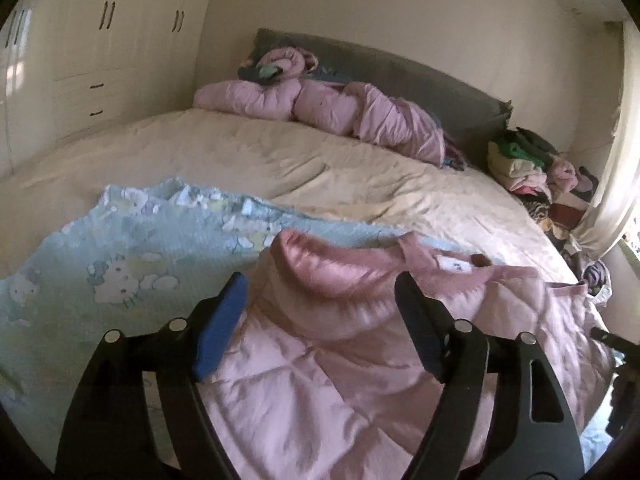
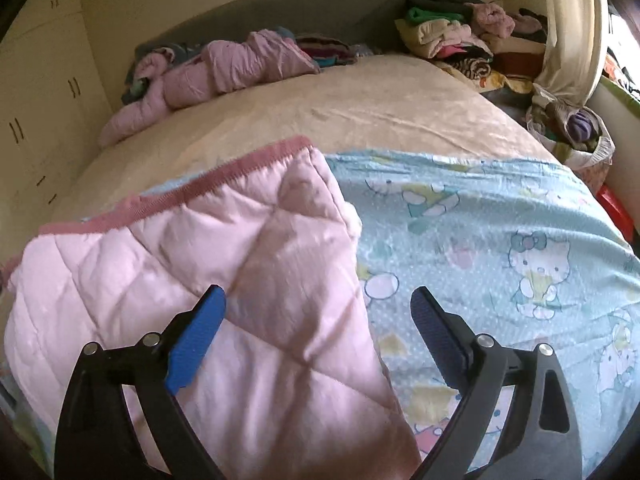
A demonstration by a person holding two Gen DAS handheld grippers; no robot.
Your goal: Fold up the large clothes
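pink jacket [image 1: 360, 360] lies on the bed [image 1: 280, 152], puffy, soft and slippery. my left claw [image 1: 320, 316] and right claw [image 2: 318, 320] are wide open, holding nothing. i'd pinch the ribbed hem [image 2: 240, 168].

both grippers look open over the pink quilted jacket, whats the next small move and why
Probably lower the left gripper onto the pink quilted jacket near its collar and close. Both it and the right gripper are open and hold nothing, and the jacket lies spread on the light blue cartoon-print sheet, not yet folded.
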